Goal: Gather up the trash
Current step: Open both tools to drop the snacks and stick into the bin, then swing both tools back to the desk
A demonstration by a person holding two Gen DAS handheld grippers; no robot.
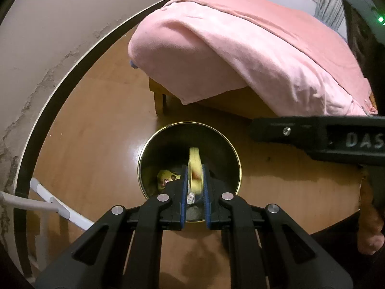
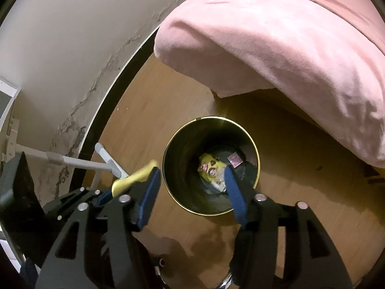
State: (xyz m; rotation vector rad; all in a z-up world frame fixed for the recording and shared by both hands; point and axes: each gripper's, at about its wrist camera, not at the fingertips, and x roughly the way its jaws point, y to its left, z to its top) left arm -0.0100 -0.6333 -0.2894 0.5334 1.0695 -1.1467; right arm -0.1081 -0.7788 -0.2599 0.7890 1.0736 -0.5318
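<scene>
A black trash bin with a gold rim (image 1: 144, 144) (image 2: 257, 154) stands on the wooden floor by the bed. Inside lie a yellow wrapper (image 1: 166, 175) (image 2: 209, 166) and a small pink packet (image 2: 235, 159). My left gripper (image 1: 195, 168) is shut on a yellow banana peel (image 1: 195, 163) and holds it over the bin's mouth. In the right wrist view the left gripper's fingers (image 2: 105, 197) and the peel (image 2: 134, 178) show at the left of the bin. My right gripper (image 2: 191, 171) is open and empty above the bin.
A bed with a pink blanket (image 1: 240, 48) (image 2: 288, 48) overhangs just behind the bin. A wall with a dark skirting board (image 1: 48, 101) curves along the left. A white metal rack leg (image 1: 60, 207) (image 2: 105, 159) stands at the left. The right gripper's body (image 1: 324, 137) crosses at right.
</scene>
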